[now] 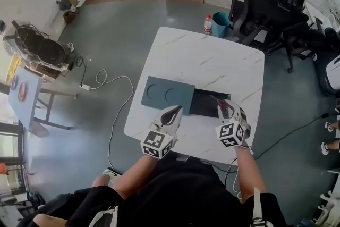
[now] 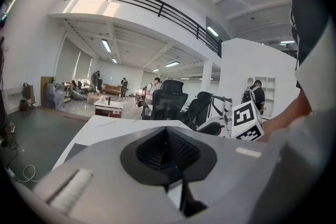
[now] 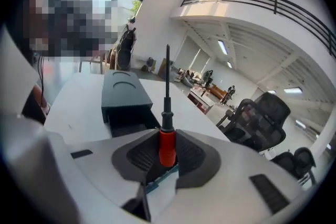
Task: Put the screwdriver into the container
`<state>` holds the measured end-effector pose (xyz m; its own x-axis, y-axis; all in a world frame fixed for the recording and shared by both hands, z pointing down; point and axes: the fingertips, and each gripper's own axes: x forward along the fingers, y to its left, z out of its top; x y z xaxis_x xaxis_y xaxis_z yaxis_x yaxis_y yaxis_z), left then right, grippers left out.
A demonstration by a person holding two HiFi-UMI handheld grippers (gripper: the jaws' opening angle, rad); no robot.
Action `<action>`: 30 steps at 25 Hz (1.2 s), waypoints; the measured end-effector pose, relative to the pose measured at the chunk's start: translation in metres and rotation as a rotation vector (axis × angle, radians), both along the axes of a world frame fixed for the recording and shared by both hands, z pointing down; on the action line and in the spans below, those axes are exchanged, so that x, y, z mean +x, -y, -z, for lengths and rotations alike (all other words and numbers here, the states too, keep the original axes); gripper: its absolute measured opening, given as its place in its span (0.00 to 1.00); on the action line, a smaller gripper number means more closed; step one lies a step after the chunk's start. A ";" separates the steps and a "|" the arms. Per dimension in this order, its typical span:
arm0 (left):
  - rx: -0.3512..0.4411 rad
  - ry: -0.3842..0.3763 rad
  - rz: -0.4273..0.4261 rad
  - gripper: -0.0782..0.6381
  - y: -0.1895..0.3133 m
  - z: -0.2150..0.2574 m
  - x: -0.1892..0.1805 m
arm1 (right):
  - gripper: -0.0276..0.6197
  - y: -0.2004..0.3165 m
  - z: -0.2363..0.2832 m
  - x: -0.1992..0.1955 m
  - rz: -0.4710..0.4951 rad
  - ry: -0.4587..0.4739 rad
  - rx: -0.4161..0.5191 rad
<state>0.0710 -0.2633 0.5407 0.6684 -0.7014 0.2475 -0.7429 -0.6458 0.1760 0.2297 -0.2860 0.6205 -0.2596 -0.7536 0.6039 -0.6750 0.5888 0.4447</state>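
Note:
A screwdriver (image 3: 167, 144) with a red handle and a black shaft sits between the pads of my right gripper (image 3: 167, 136), which is shut on the handle; the shaft points forward past the jaws. In the head view that right gripper (image 1: 226, 110) hovers by the near right end of the dark container (image 1: 207, 102), whose grey lid (image 1: 167, 94) lies slid to the left. The container (image 3: 123, 94) lies ahead and left in the right gripper view. My left gripper (image 1: 172, 113) rests near the lid's front edge, and its left gripper view shows the left gripper (image 2: 168, 147) shut and empty.
The white marble table (image 1: 212, 61) ends just behind both grippers. Black office chairs (image 1: 265, 8) stand at the far right corner, with a bottle (image 1: 207, 24) and a teal bin (image 1: 220, 24) on the floor. A white cable (image 1: 111, 93) runs along the floor to the left.

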 end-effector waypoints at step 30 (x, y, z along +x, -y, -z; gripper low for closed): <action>-0.025 -0.044 0.050 0.12 0.014 -0.011 -0.048 | 0.19 0.001 -0.136 -0.010 0.361 -0.645 -0.446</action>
